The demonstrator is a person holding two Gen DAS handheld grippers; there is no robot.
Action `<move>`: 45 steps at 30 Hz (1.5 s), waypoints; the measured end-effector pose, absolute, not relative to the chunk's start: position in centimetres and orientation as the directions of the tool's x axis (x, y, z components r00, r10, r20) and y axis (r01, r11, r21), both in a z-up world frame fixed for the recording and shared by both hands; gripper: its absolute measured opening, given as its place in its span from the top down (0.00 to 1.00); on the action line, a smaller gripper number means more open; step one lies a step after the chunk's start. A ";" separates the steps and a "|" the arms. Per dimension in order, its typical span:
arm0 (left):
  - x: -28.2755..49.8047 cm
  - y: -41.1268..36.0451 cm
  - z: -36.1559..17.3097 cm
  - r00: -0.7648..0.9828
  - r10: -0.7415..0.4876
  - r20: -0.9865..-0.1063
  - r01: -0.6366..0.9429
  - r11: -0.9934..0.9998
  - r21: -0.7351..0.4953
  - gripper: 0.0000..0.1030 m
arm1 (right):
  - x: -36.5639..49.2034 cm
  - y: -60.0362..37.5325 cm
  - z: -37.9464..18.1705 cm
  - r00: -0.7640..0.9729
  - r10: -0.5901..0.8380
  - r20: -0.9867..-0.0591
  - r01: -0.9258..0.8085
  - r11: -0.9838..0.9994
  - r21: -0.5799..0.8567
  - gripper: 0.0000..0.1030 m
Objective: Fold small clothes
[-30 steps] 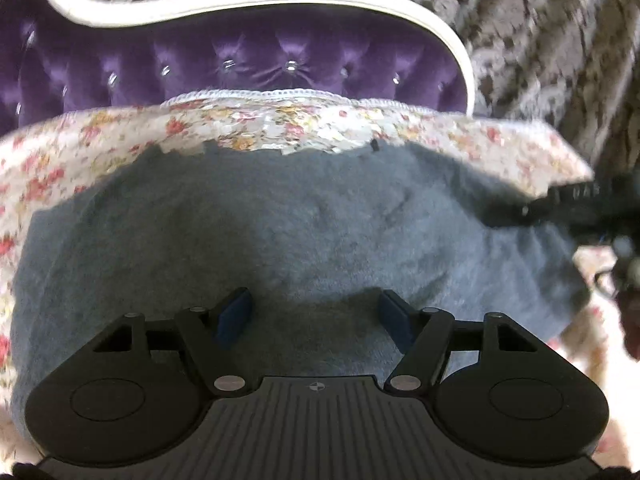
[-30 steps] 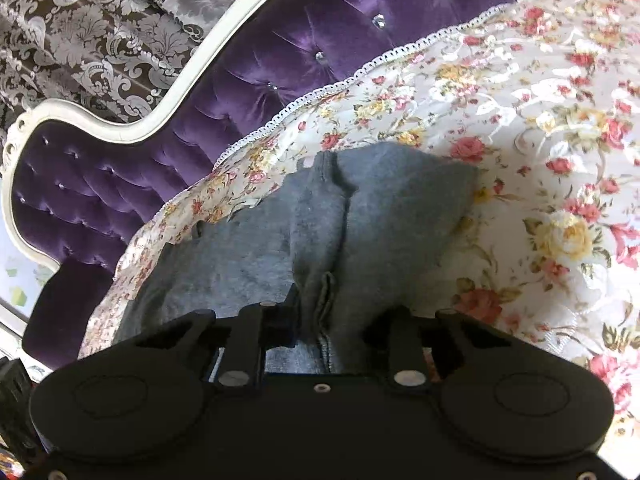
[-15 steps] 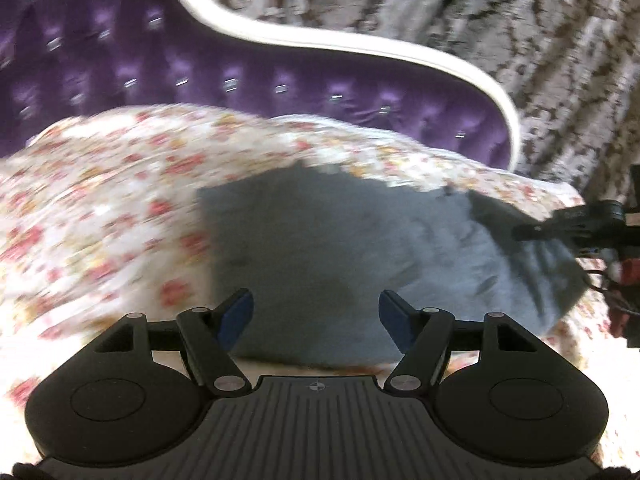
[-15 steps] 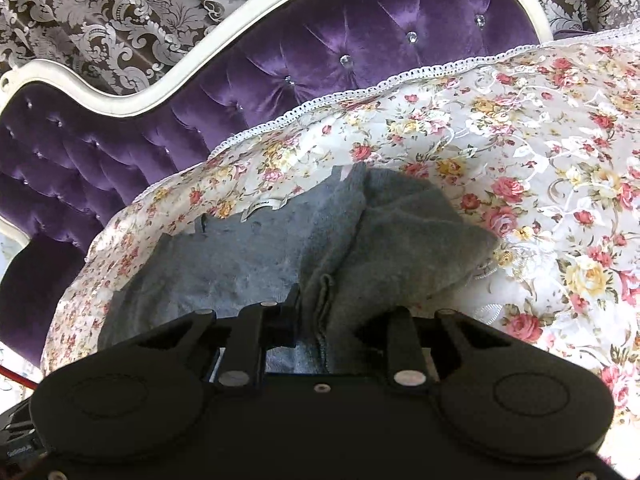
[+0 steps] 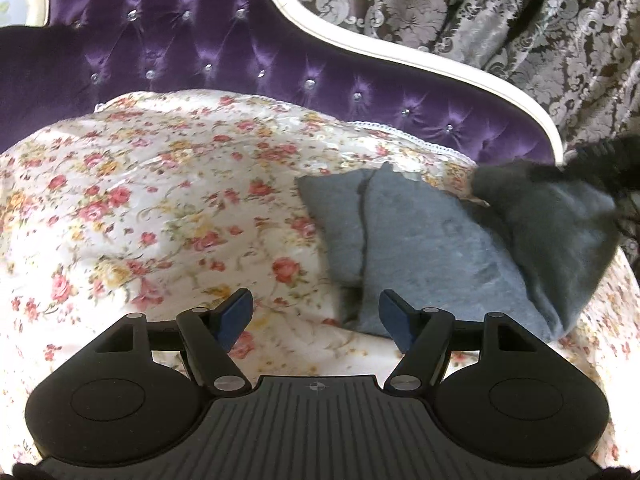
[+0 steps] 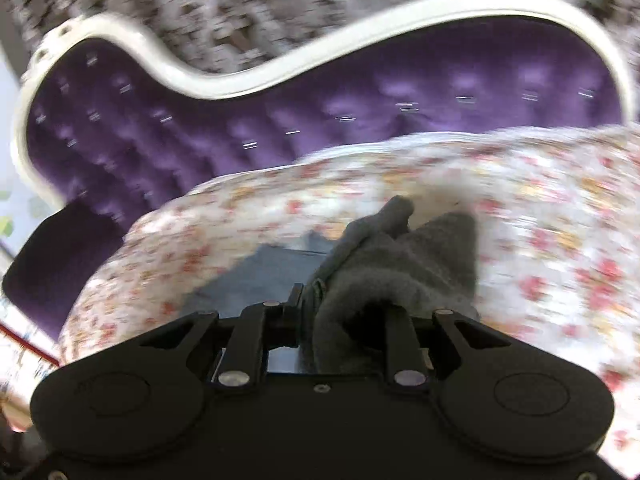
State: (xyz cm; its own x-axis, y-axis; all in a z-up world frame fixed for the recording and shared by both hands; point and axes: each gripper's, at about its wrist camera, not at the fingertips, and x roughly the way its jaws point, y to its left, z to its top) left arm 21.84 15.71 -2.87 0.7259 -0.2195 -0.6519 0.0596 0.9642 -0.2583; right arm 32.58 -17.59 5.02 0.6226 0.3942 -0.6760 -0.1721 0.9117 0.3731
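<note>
Nearest to us in the left wrist view, the left gripper stood with its two blue-padded fingers spread wide and nothing between them. It hung over the floral bedspread, with the right-hand pad just at the near edge of the grey garment. We could not tell whether that pad touched the cloth.

The garment lay on the bedspread toward the right of that view, partly folded: a narrower panel sat on its left side, separated from the wider middle panel by a dark seam or fold line running away from us. The right portion of the cloth rose off the bed in a darker, blurred flap, lifted at its upper corner by the right gripper, which showed only as a dark smear at the frame's right edge.

In the right wrist view, much blurred, the right gripper had its fingers drawn close together and pinched on a bunch of the grey garment. The cloth wrapped over the right finger and heaped up just ahead of the tips, while a flatter part lay lower on the bedspread to the left.

Farther off, the bedspread ended in a white lace edge against a tufted purple headboard with a curving white frame. Behind that hung a brown and silver damask curtain.
</note>
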 end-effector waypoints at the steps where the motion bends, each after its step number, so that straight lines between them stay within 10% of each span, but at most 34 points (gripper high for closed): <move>1: 21.8 16.0 -3.0 0.725 -0.218 -0.653 0.055 0.964 -0.260 0.34 | 33.1 -15.9 5.0 0.611 0.415 -0.674 -0.198 0.905 0.377 0.72; 7: 21.5 17.6 -3.4 0.722 -0.206 -0.661 0.032 0.964 -0.265 0.34 | 35.3 -6.6 1.6 0.524 0.445 -0.726 -0.294 0.895 0.337 0.72; 12: 21.4 18.7 -3.6 0.718 -0.192 -0.669 0.020 0.966 -0.257 0.34 | 34.8 -2.3 -1.0 0.472 0.460 -0.753 -0.342 0.882 0.324 0.38; 22: 22.9 18.6 -1.7 0.733 -0.207 -0.648 0.051 0.967 -0.251 0.34 | 31.4 -8.5 4.2 0.575 0.660 -0.484 -0.420 0.745 0.517 0.31; 34: 28.1 16.3 0.7 0.709 -0.246 -0.660 0.113 0.965 -0.238 0.34 | 21.0 -4.0 1.3 0.682 0.455 -0.573 -0.597 0.798 -0.077 0.14; 38: 29.0 16.1 0.7 0.686 -0.273 -0.675 0.128 0.958 -0.258 0.34 | 18.9 -0.9 -0.2 0.690 0.466 -0.554 -0.656 0.726 -0.206 0.17; 45: 30.1 15.8 0.9 0.643 -0.386 -0.662 0.152 0.911 -0.383 0.33 | 20.1 0.3 -2.8 0.716 0.364 -0.595 -0.625 0.715 -0.315 0.60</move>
State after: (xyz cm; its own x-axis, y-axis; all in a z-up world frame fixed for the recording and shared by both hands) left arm 30.09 15.80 0.93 0.6430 -0.3857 -0.6617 0.1521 0.9110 -0.3833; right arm 20.06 0.28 -2.79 0.7164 0.3638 -0.5954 -0.6246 0.7145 -0.3151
